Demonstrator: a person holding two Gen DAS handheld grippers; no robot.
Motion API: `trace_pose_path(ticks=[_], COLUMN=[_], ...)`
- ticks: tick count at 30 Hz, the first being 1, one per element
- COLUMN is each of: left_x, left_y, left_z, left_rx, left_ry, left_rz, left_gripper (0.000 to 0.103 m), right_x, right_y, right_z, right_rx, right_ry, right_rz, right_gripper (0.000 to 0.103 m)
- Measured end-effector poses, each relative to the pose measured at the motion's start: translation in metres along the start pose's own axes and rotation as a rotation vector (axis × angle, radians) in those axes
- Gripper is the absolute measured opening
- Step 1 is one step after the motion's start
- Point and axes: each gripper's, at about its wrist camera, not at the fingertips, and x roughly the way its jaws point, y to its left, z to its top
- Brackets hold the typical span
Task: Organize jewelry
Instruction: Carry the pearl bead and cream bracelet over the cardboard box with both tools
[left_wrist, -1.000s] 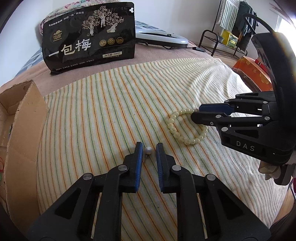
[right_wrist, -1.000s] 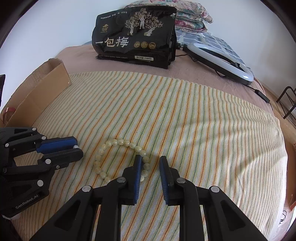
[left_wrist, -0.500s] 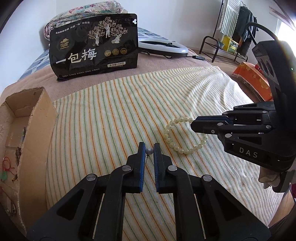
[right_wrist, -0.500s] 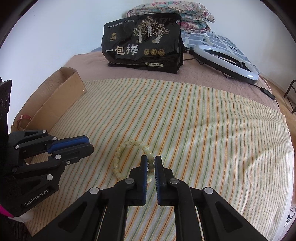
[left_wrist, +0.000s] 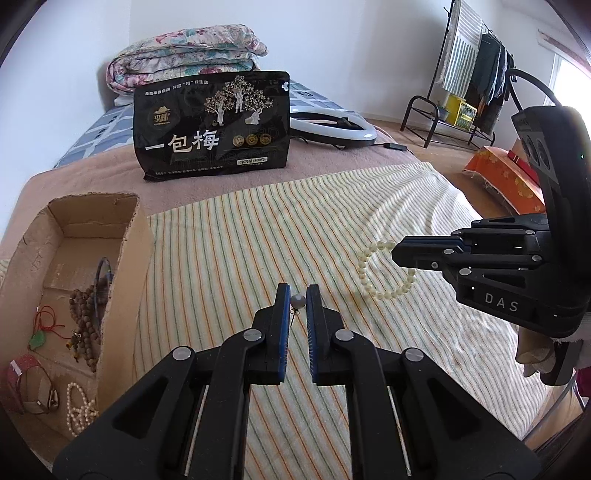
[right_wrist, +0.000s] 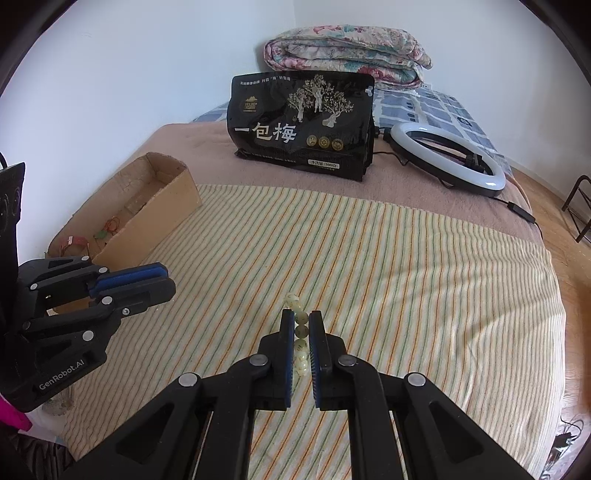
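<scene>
My left gripper (left_wrist: 297, 295) is shut on a small pearl earring (left_wrist: 297, 301), its pin hanging below, held above the striped cloth (left_wrist: 229, 258). My right gripper (right_wrist: 301, 325) is shut on a pale green bead bracelet (right_wrist: 300, 332), which hangs edge-on between the pads; in the left wrist view the bracelet (left_wrist: 384, 291) dangles from the right gripper (left_wrist: 400, 254) above the cloth. The cardboard box (left_wrist: 122, 280) at the left holds several pieces: wooden beads (left_wrist: 85, 317), a red cord pendant (left_wrist: 38, 332), a pearl string (left_wrist: 79, 410). The box also shows in the right wrist view (right_wrist: 155, 218).
A black snack bag (left_wrist: 214, 125) stands at the back of the bed, a ring light (left_wrist: 332, 127) to its right, a folded quilt (left_wrist: 184, 55) behind. A clothes rack (left_wrist: 465, 85) and an orange box (left_wrist: 506, 177) are off the bed's right side.
Both grippers closed on their pieces and lifted: the left took the pearl earring, the right took the bead bracelet off the cloth. Both views now sit higher and show more of the box.
</scene>
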Motion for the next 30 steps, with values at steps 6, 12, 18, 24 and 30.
trace_pose_path(ticks=[6, 12, 18, 24, 30], left_x=[-0.023, -0.043, -0.062, -0.080, -0.096], left_y=[0.012, 0.034, 0.061, 0.086, 0.107], left_z=[0.004, 0.010, 0.014, 0.016, 0.015], left_rx=[-0.011, -0.035, -0.071, -0.099, -0.114], left_ry=[-0.031, -0.062, -0.091, -0.118, -0.147], left_rz=[0.018, 0.045, 0.078, 0.111, 0.142], left_gripper=[0.007, 0.007, 0.007, 0.007, 0.007], right_x=[-0.017, -0.029, -0.033, -0.033, -0.035], right_y=[0.011, 0.030, 0.052, 0.075, 0.095], right_z=[0.009, 0.023, 0.038, 0.053, 0.067], right_rx=[-0.016, -0.040, -0.061, -0.076, -0.080], right_ry=[-0.027, -0.060, -0.085, -0.106, -0.138], right_rz=[-0.009, -0.003, 0.015, 0.036, 0.060], right_gripper=[0.005, 0.005, 0.005, 0.005, 0.005])
